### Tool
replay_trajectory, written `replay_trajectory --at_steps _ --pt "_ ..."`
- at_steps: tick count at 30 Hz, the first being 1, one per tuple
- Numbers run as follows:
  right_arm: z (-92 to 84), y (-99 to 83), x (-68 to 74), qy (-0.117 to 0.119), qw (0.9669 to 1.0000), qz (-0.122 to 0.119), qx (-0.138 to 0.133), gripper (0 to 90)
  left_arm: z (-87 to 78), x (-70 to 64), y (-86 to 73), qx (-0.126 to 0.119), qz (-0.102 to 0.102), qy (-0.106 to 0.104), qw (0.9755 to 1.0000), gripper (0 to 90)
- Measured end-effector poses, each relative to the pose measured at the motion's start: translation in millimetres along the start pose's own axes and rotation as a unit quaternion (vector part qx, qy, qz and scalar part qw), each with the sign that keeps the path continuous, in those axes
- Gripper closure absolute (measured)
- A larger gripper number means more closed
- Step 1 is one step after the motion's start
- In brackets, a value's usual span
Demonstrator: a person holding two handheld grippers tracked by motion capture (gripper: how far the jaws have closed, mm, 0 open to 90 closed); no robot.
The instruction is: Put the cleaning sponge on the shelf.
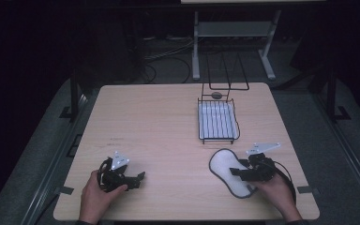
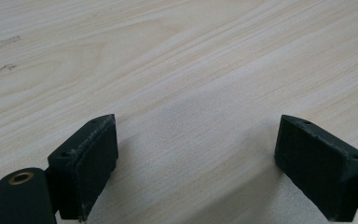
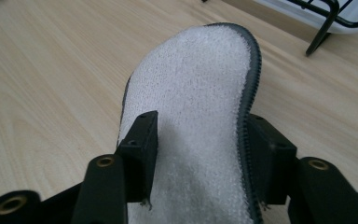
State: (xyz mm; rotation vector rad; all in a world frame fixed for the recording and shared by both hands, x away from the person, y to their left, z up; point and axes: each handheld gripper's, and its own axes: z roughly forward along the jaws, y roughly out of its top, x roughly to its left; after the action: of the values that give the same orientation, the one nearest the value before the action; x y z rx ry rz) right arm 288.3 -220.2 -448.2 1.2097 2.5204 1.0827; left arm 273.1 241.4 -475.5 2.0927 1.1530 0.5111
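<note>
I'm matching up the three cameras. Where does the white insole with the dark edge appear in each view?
High view: insole lower right, at the right gripper.
Left gripper view: not in it.
Right gripper view: insole centre, between the jaws.
Shared landmark: wire rack, top right in the right gripper view.

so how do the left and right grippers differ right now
The left gripper is open with bare table between its fingers; the right gripper has its fingers closed on a white insole. In the high view the left gripper sits toward the near left of the table, the right near the wire rack. Both are hand-held, black, and low over the wood.
</note>
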Motion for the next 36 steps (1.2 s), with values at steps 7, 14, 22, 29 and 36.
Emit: replay_trajectory --at_steps 7,14,22,29,36 --pt "-8.9 2.2 -0.7 0.012 0.9996 -0.005 -0.025 63.3 0.0 0.0 0.0 0.0 0.0 0.0 1.0 12.5" --pt "-17.1 3.9 -0.9 0.032 0.9983 -0.001 -0.048 72.1 0.0 -0.1 0.0 0.0 0.0 0.0 1.0 12.5" --pt "-27.7 5.1 -0.6 0.046 0.9961 -0.003 -0.076 78.7 0.0 0.0 0.0 0.0 0.0 0.0 1.0 12.5" --pt "-34.6 5.9 -1.9 0.051 0.9949 0.0 -0.087 80.2 0.0 0.0 0.0 0.0 0.0 0.0 1.0 12.5" --pt "-43.3 8.4 -5.2 0.049 0.9937 0.001 -0.101 80.4 0.0 0.1 0.0 0.0 0.0 0.0 1.0 12.5"
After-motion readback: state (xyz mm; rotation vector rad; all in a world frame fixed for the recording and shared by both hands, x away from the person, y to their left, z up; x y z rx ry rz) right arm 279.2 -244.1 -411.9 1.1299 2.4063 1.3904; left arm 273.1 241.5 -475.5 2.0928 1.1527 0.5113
